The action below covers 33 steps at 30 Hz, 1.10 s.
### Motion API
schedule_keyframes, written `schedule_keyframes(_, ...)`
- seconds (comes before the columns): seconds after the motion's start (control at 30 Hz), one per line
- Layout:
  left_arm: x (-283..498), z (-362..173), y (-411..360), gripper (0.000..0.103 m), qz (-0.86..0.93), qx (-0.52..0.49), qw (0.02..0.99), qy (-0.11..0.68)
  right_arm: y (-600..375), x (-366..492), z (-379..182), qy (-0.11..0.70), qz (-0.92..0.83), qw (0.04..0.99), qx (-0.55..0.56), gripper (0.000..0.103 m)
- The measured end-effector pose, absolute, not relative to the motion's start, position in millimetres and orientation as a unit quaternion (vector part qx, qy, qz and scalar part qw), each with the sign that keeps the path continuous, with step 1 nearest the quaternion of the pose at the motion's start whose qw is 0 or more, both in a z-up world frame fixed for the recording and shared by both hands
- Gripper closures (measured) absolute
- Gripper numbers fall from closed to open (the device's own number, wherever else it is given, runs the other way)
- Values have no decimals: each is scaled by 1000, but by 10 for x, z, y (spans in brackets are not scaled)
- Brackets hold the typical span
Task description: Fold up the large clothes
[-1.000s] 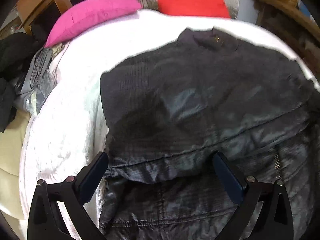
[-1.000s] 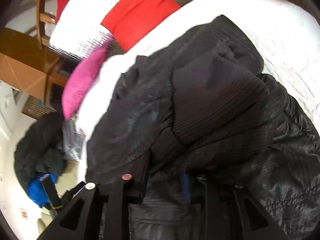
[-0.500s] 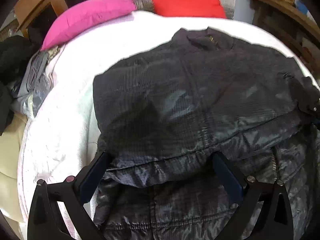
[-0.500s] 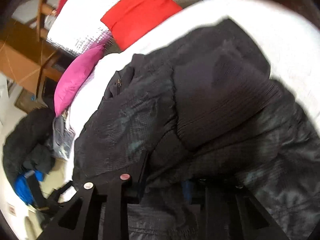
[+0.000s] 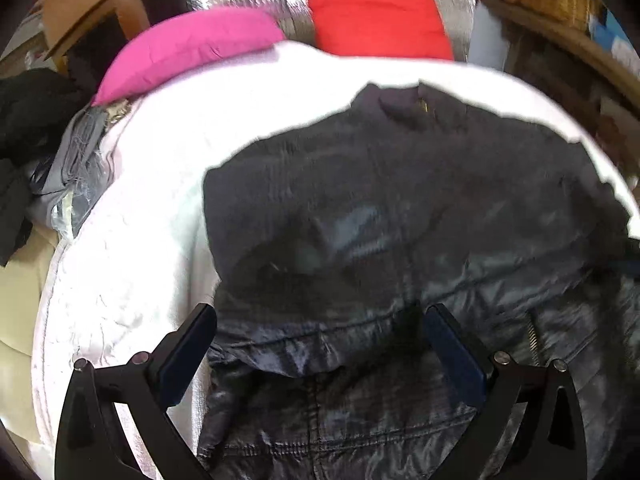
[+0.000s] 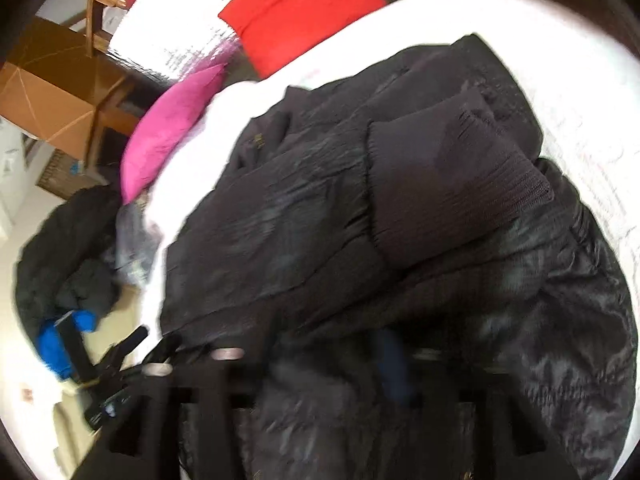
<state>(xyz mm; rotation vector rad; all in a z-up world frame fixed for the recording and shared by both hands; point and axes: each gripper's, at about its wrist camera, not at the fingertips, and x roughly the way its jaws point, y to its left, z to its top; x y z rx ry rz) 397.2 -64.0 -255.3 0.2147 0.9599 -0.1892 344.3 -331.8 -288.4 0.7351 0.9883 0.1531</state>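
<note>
Left wrist view first: the left hand-held gripper (image 5: pixel 320 344) hangs spread wide over the near hem of the black jacket (image 5: pixel 400 208), nothing pinched, one pad on each side of the shiny folded edge. Same wide stance as a second ago, and the view has barely shifted. The jacket lies straight ahead of it on the white bed (image 5: pixel 132 240), collar at the far end, with the pink pillow (image 5: pixel 192 44) and red pillow (image 5: pixel 376 16) beyond that.

Right wrist view: here's the actual change. The right hand-held gripper (image 6: pixel 320 364) was squeezed onto the fabric half a second ago, and now its jaws are opening. Jacket cloth is bunched between the fingers, but it's too blurry to tell whether the pads have come off it. The ribbed cuff (image 6: pixel 452 184) lies on top of the body panel just ahead and to the right of it.

My read: the sleeve is folded in and being let go, so folding the hem up toward the collar looks like the next step.
</note>
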Motion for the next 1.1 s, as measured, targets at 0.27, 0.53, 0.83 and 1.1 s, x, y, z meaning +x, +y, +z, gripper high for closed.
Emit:
schedule_keyframes(0.27,4322,-2497,-188,0,-16,58,883,465,-3844,3146,-2456,370,40,857,355,37)
schedule_keyframes(0.53,4568,-2796,-137,0,-5,47,854,518,-3975,3554,-2889,405,-65,858,310,50)
schedule_keyframes(0.83,4372,-2685,-323,0,-13,79,866,493,-3893,3432,-2646,365,-88,890,258,81)
schedule_keyframes(1.1,4381,-2734,-295,0,-12,90,857,507,-3976,3484,-2804,402,-82,864,292,79)
